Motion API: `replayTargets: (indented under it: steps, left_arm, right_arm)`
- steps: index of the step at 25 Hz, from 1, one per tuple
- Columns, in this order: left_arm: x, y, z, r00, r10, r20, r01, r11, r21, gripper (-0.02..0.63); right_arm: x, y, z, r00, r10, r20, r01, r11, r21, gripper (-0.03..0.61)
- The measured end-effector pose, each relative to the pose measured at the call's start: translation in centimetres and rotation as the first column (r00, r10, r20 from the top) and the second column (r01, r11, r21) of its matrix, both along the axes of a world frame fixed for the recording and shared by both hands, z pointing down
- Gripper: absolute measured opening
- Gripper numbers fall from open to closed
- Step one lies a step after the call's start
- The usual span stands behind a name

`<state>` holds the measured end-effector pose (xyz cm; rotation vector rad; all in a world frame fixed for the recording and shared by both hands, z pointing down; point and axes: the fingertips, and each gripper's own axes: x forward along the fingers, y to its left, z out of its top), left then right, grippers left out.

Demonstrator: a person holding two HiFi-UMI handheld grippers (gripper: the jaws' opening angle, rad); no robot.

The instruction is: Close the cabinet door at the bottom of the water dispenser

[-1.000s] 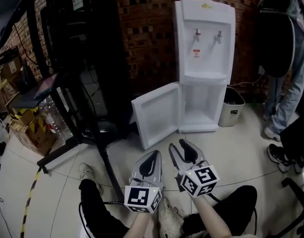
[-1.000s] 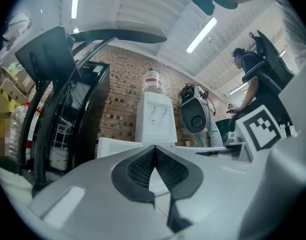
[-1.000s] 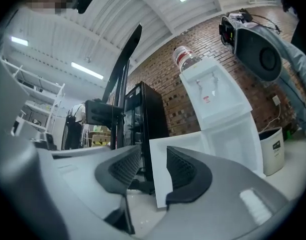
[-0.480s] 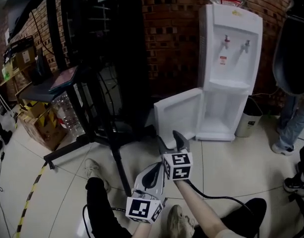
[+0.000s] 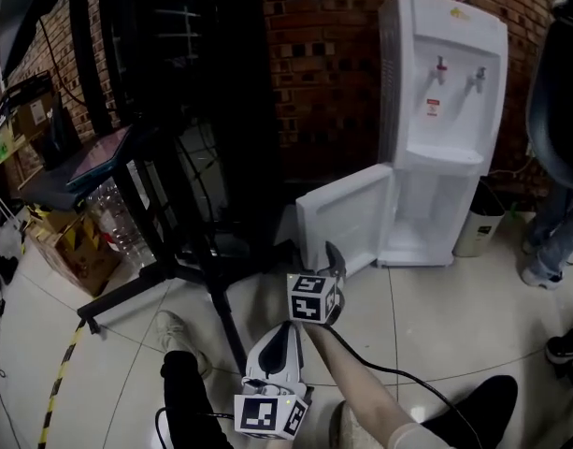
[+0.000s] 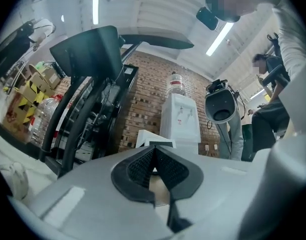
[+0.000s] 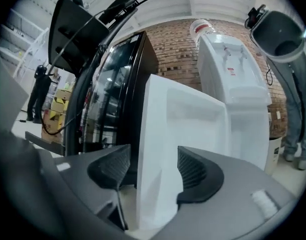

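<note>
The white water dispenser (image 5: 445, 82) stands against the brick wall. Its bottom cabinet door (image 5: 347, 213) hangs wide open, swung out to the left. My right gripper (image 5: 331, 255) is held out level at the door's free edge. In the right gripper view the door (image 7: 187, 134) fills the gap of the right gripper (image 7: 153, 166); its jaws have just been opening and the pads do not press on the door. My left gripper (image 5: 284, 335) hangs back nearer my body, well short of the door. The left gripper (image 6: 153, 161) is shut with nothing in it.
A tall black rack (image 5: 193, 110) with a slanted stand leg (image 5: 221, 316) is just left of the door. Cardboard boxes (image 5: 71, 251) lie far left. A white bin (image 5: 478, 223) sits right of the dispenser, and a person's leg (image 5: 548, 241) stands beyond it. My shoe (image 5: 174, 330) rests on the tiled floor.
My right gripper has travelled forward from beside the left one to the door's free edge, and its jaws stand wider. The left gripper has shifted a little and stays shut.
</note>
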<state>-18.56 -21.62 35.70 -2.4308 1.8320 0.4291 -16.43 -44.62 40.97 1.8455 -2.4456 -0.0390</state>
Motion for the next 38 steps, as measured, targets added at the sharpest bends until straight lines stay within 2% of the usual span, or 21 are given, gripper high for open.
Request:
replayTargets:
  steps: [4, 9, 18, 26, 38]
  left_arm:
    - [0.4, -0.2, 0.7, 0.999, 0.015, 0.037, -0.015, 1.000, -0.006, 0.017]
    - [-0.9, -0.3, 2.1, 1.000, -0.002, 0.006, 0.002, 0.999, -0.042, 0.017]
    - [-0.8, -0.5, 2.4, 1.000, 0.004, -0.012, -0.005, 0.999, -0.047, 0.017]
    - [-0.3, -0.8, 2.0, 0.999, 0.022, -0.032, -0.023, 0.999, -0.038, 0.017]
    - [0.6, -0.1, 2.0, 0.997, 0.072, -0.027, -0.073, 0.997, -0.035, 0.017]
  right_arm:
    - [-0.1, -1.2, 0.6, 0.999, 0.044, 0.000, -0.044, 0.999, -0.014, 0.293]
    - [-0.7, -1.8, 1.1, 0.999, 0.037, -0.021, -0.037, 0.999, -0.018, 0.293]
    - [-0.3, -2.7, 1.3, 0.998, 0.028, -0.058, -0.030, 0.999, -0.032, 0.267]
    - [0.3, -1.8, 1.2, 0.998, 0.013, -0.056, -0.015, 0.999, -0.041, 0.262]
    - [2.1, 1.5, 1.5, 0.996, 0.009, -0.089, -0.014, 0.998, -0.058, 0.218]
